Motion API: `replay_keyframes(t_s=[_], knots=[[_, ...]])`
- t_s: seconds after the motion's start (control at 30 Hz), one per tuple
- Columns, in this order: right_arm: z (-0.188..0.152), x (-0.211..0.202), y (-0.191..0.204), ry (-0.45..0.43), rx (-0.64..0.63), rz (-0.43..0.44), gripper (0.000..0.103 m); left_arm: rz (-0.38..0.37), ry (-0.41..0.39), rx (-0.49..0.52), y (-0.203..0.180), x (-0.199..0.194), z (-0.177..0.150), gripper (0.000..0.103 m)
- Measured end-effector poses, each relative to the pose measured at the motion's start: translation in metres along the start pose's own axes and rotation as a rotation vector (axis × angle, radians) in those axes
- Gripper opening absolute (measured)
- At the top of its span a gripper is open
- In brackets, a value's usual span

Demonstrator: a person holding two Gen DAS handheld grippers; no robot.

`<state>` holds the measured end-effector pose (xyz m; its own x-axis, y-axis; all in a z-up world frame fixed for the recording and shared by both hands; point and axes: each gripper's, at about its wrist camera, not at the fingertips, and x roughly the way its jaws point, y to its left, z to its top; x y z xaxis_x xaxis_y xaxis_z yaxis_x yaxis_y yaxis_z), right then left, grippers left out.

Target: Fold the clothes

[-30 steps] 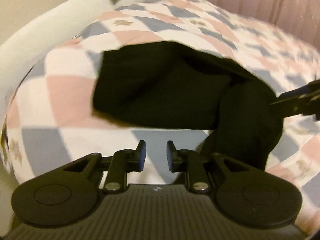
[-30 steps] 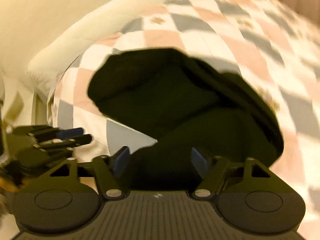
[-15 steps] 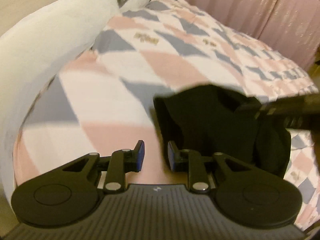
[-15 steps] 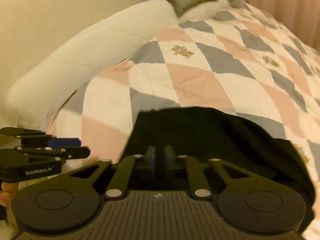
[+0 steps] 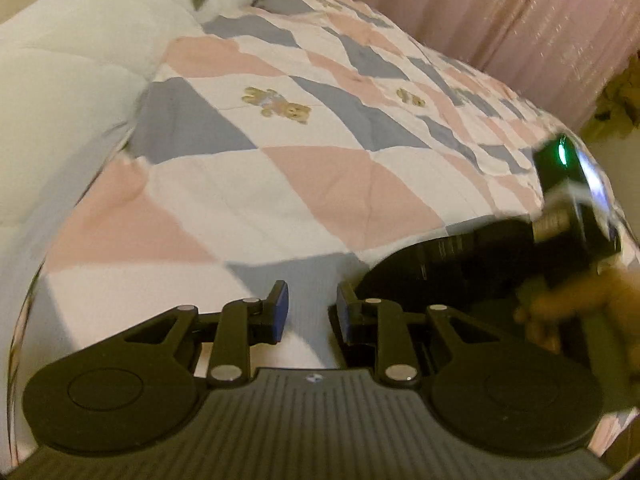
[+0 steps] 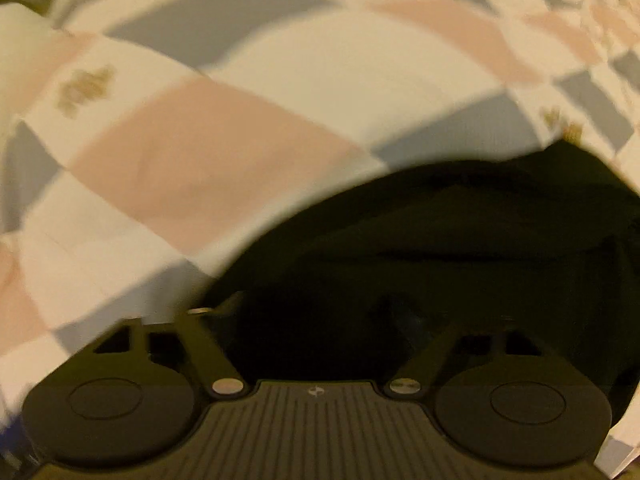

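Black garment (image 6: 460,248) lies bunched on a checked quilt (image 5: 280,184) of pink, grey and white patches, directly ahead of the right claw (image 6: 316,320) and under its tips. Blur and dark cloth hide those tips, so their spread cannot be told. The left claw (image 5: 308,310) hangs with blue pads parted, empty, over quilt, the garment beyond its right finger.

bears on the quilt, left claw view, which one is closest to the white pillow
The larger bear print, on a white patch between grey patches. The smaller one sits further right, toward the curtain.
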<state>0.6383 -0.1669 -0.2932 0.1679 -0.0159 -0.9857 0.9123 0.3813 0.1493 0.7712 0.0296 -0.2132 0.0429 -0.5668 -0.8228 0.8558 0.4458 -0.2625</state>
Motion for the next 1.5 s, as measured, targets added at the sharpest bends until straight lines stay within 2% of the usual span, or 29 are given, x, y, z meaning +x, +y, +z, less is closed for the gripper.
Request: replay_keyframes(t_s=[0.03, 0.07, 0.1, 0.13, 0.23, 0.3, 0.37, 0.53, 0.57, 0.63, 0.67, 0.7, 0.77, 0.8, 0.9, 0.93, 0.97, 1.0, 1.07, 1.17, 1.27, 1.37, 1.5], knots=[[-0.005, 0.000, -0.012, -0.007, 0.017, 0.042, 0.033, -0.003, 0.021, 0.021, -0.001, 0.008, 0.007, 0.021], [-0.011, -0.005, -0.027, -0.019, 0.032, 0.088, 0.013, -0.008, 0.040, 0.051, -0.004, 0.016, 0.013, 0.021], [-0.020, -0.011, -0.043, -0.022, 0.047, 0.130, 0.003, -0.018, 0.059, 0.084, -0.007, 0.024, 0.018, 0.023], [-0.030, -0.018, -0.059, -0.021, 0.065, 0.162, 0.002, -0.027, 0.079, 0.116, -0.012, 0.031, 0.023, 0.025], [-0.064, -0.037, -0.108, -0.019, 0.118, 0.239, 0.002, -0.096, 0.140, 0.227, -0.033, 0.057, 0.039, 0.041], [-0.087, -0.045, -0.140, -0.013, 0.160, 0.234, 0.002, -0.163, 0.185, 0.305, -0.050, 0.077, 0.045, 0.064], [-0.106, -0.048, -0.168, -0.008, 0.213, 0.227, 0.002, -0.216, 0.237, 0.374, -0.067, 0.101, 0.049, 0.078], [-0.127, -0.039, -0.211, 0.012, 0.327, 0.270, 0.003, -0.227, 0.357, 0.525, -0.095, 0.159, 0.051, 0.078], [-0.129, -0.037, -0.216, 0.013, 0.343, 0.290, 0.006, -0.242, 0.385, 0.537, -0.098, 0.168, 0.049, 0.078], [-0.131, -0.035, -0.224, 0.009, 0.364, 0.321, 0.018, -0.247, 0.412, 0.592, -0.108, 0.178, 0.039, 0.074], [-0.132, -0.034, -0.226, 0.005, 0.369, 0.328, 0.028, -0.248, 0.412, 0.616, -0.114, 0.179, 0.034, 0.064], [-0.132, -0.034, -0.229, 0.000, 0.375, 0.334, 0.037, -0.249, 0.413, 0.641, -0.120, 0.179, 0.028, 0.043], [-0.131, -0.035, -0.231, -0.025, 0.368, 0.344, 0.046, -0.248, 0.408, 0.652, -0.128, 0.176, 0.017, 0.015], [-0.129, -0.036, -0.230, -0.041, 0.358, 0.354, 0.049, -0.247, 0.404, 0.648, -0.131, 0.173, 0.013, 0.012], [-0.125, -0.036, -0.220, -0.081, 0.253, 0.376, 0.050, -0.228, 0.386, 0.623, -0.135, 0.161, 0.002, 0.006], [-0.126, -0.033, -0.216, -0.076, 0.188, 0.361, 0.041, -0.216, 0.377, 0.612, -0.137, 0.154, -0.001, 0.005], [-0.127, -0.030, -0.211, -0.070, 0.124, 0.346, 0.008, -0.205, 0.369, 0.601, -0.140, 0.147, -0.003, 0.005], [-0.130, -0.034, -0.218, -0.071, 0.096, 0.359, 0.007, -0.194, 0.361, 0.591, -0.142, 0.140, -0.006, 0.005], [-0.142, -0.059, -0.259, -0.088, 0.137, 0.457, 0.004, -0.180, 0.334, 0.563, -0.149, 0.118, -0.012, 0.004], [-0.161, -0.098, -0.322, -0.113, 0.199, 0.604, 0.003, -0.214, 0.256, 0.424, -0.156, 0.066, -0.022, 0.004], [-0.179, -0.137, -0.384, -0.138, 0.262, 0.752, 0.004, -0.277, 0.127, 0.269, -0.177, -0.003, -0.036, 0.002], [-0.197, -0.175, -0.446, -0.164, 0.324, 0.899, 0.004, -0.298, -0.010, 0.185, -0.219, -0.071, -0.055, 0.002], [-0.202, -0.258, -0.520, -0.274, 0.250, 1.014, 0.005, -0.361, -0.186, 0.042, -0.277, -0.139, -0.070, 0.002]])
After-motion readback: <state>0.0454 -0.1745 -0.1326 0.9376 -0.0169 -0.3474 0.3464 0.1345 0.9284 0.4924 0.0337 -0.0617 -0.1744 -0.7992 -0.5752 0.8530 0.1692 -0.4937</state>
